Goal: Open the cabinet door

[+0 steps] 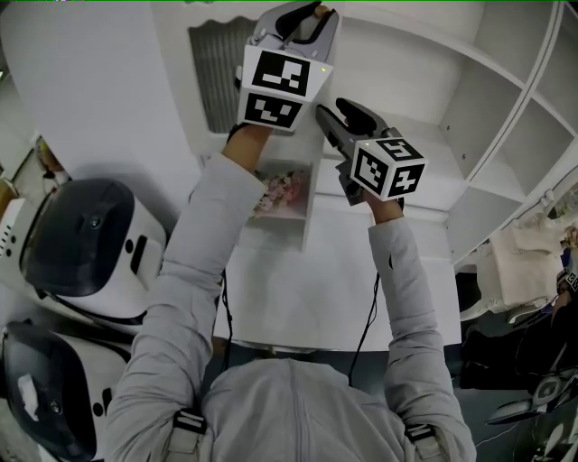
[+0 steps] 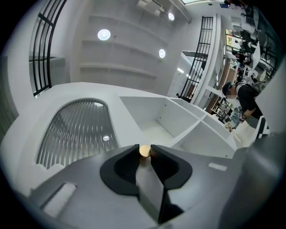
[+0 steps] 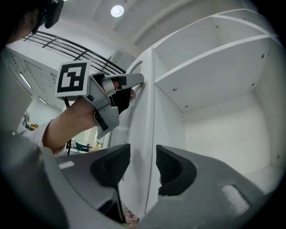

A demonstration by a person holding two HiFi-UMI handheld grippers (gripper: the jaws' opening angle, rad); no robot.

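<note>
The white cabinet door point(image 1: 181, 81) has a ribbed glass panel point(image 2: 76, 134) and a small brass knob point(image 2: 144, 150). My left gripper point(image 1: 305, 13) is raised at the door's upper part, and its pads point(image 2: 156, 157) close on the knob from both sides. My right gripper point(image 1: 327, 114) is lower and to the right. In the right gripper view it point(image 3: 143, 156) stands open, with the door's free edge point(image 3: 151, 129) between its jaws and untouched. The left gripper point(image 3: 134, 85) also shows there, up against the door.
Open white shelves point(image 1: 424, 135) fill the cabinet to the right of the door. A floral item point(image 1: 282, 191) shows low down beside the door's edge. Two white-and-black machines point(image 1: 81, 244) stand at the left, and bags and cloth point(image 1: 533, 244) lie at the right.
</note>
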